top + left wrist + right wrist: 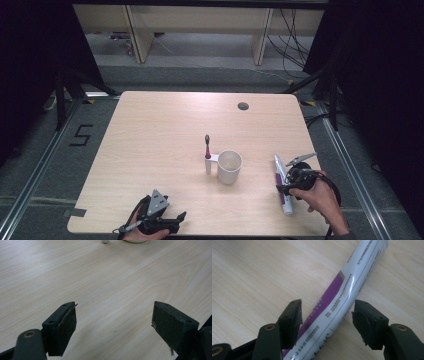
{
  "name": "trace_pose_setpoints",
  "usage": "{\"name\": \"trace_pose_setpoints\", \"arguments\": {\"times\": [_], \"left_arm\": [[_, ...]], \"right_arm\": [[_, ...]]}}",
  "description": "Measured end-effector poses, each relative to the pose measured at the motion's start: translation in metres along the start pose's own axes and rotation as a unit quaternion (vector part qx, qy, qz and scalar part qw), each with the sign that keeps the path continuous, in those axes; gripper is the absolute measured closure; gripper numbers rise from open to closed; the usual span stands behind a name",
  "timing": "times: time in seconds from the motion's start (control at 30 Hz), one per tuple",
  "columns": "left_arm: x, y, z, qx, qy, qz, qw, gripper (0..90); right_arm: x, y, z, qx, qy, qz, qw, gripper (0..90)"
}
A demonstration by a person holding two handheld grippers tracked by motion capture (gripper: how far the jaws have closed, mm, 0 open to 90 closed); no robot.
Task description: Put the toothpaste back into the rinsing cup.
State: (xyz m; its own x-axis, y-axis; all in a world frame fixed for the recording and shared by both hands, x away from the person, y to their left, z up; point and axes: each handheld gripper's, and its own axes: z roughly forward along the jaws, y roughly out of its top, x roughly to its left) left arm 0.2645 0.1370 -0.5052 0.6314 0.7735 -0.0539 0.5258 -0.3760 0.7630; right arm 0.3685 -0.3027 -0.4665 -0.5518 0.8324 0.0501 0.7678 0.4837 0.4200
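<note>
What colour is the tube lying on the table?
The tube is white with a purple stripe and small print, seen best in the right gripper view.

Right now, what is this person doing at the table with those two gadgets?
The right gripper sits with open jaws either side of a white and purple toothpaste tube lying flat on the table. The left gripper rests open near the front edge. A toothbrush stands beside a white cup mid-table.

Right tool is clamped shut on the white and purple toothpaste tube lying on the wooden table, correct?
Not clamped. In the right gripper view the right tool is open: its jaws straddle the white and purple toothpaste tube with gaps on both sides. The tube does lie on the wooden table.
</note>
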Motion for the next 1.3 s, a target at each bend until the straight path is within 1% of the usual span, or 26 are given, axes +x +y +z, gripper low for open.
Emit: {"name": "trace_pose_setpoints", "arguments": {"times": [0.03,0.1,0.13,0.17,0.2,0.23,0.27,0.37,0.4,0.43,0.5,0.53,0.57,0.6,0.63,0.67,0.7,0.77,0.8,0.93,1.0,1.07,1.13,1.2,1.23,1.3], "left_arm": [[0.0,0.0,0.0,0.002,0.0,0.004,1.0,19.4],[-0.001,0.0,0.001,-0.005,-0.001,-0.003,1.0,19.4],[-0.003,0.0,0.002,-0.01,-0.002,-0.009,0.9999,19.4],[-0.003,0.0,0.002,-0.01,-0.002,-0.009,0.9999,19.4],[-0.002,0.0,0.002,0.001,0.002,-0.002,1.0,19.4],[-0.002,0.0,0.002,0.002,0.0,0.0,1.0,19.4],[-0.003,0.0,0.003,-0.005,-0.003,-0.006,1.0,19.4],[-0.003,0.0,0.003,-0.002,-0.003,-0.005,1.0,19.4],[-0.002,0.0,0.004,-0.008,-0.005,-0.006,0.9999,19.4],[-0.001,0.0,0.003,-0.001,-0.004,0.0,1.0,19.4],[-0.001,0.0,0.004,-0.002,-0.004,-0.001,1.0,19.4],[-0.001,0.0,0.003,0.001,-0.003,0.0,1.0,19.4],[-0.001,0.0,0.003,-0.002,-0.004,0.001,1.0,19.4],[0.0,0.001,0.002,0.004,-0.004,0.007,1.0,19.4],[0.0,0.001,0.002,0.004,-0.004,0.007,1.0,19.4],[0.0,0.001,0.002,0.005,-0.004,0.007,1.0,19.4],[0.0,0.001,0.002,0.006,-0.003,0.007,1.0,19.4],[0.0,0.001,0.002,0.005,-0.003,0.008,1.0,19.4],[0.0,0.001,0.003,0.002,0.002,0.007,1.0,19.4],[0.0,0.001,0.003,0.002,0.002,0.003,1.0,19.4],[0.0,0.001,0.003,0.003,0.002,0.008,1.0,19.4],[-0.001,0.001,0.002,0.003,0.001,0.007,1.0,19.4],[-0.001,0.001,0.002,0.003,0.001,0.006,1.0,19.4],[0.0,0.001,0.003,0.003,0.001,0.007,1.0,19.4],[-0.001,0.001,0.003,0.003,-0.003,0.004,1.0,19.4],[-0.001,0.001,0.003,0.004,-0.004,0.005,1.0,19.4]], "right_arm": [[-0.001,0.0,0.001,0.003,0.002,0.001,1.0,41.4],[-0.002,0.001,0.002,0.007,-0.001,0.0,1.0,43.1],[0.0,0.001,0.003,0.015,0.007,0.014,0.9998,43.0],[0.0,0.001,0.003,0.015,0.007,0.014,0.9998,43.0],[-0.002,0.002,0.004,0.012,0.004,0.013,0.9998,43.4],[-0.003,0.003,0.005,0.014,0.001,0.011,0.9998,43.6],[-0.005,0.004,0.004,0.017,0.006,0.001,0.9998,45.0],[-0.006,0.005,0.006,0.02,0.013,-0.002,0.9997,47.2],[-0.004,0.008,0.008,0.033,0.019,0.014,0.9992,48.3],[-0.006,0.009,0.01,0.031,0.013,-0.002,0.9994,48.3],[-0.006,0.013,0.012,0.043,0.011,0.001,0.999,48.7],[-0.006,0.014,0.013,0.043,0.009,-0.003,0.999,49.1],[-0.007,0.015,0.015,0.046,0.008,-0.002,0.9989,49.4],[-0.005,0.016,0.015,0.053,0.012,0.012,0.9984,49.9],[-0.007,0.017,0.017,0.05,0.009,-0.003,0.9987,51.0],[-0.006,0.018,0.018,0.056,0.005,0.007,0.9984,51.9],[-0.007,0.019,0.017,0.054,0.009,-0.005,0.9985,53.6],[-0.009,0.023,0.019,0.061,0.017,-0.012,0.9979,56.4],[-0.008,0.024,0.019,0.066,0.015,-0.007,0.9977,57.4],[-0.008,0.029,0.021,0.077,0.024,-0.022,0.9965,63.3],[-0.008,0.032,0.023,0.083,0.029,-0.029,0.9957,64.6],[-0.006,0.036,0.023,0.099,0.02,-0.032,0.9944,65.9],[-0.005,0.038,0.022,0.11,0.025,-0.039,0.9929,67.9],[-0.004,0.04,0.023,0.112,0.029,-0.039,0.9925,69.6],[-0.004,0.043,0.024,0.12,0.03,-0.043,0.9914,75.4],[-0.003,0.044,0.025,0.122,0.036,-0.047,0.9907,75.6]]}}
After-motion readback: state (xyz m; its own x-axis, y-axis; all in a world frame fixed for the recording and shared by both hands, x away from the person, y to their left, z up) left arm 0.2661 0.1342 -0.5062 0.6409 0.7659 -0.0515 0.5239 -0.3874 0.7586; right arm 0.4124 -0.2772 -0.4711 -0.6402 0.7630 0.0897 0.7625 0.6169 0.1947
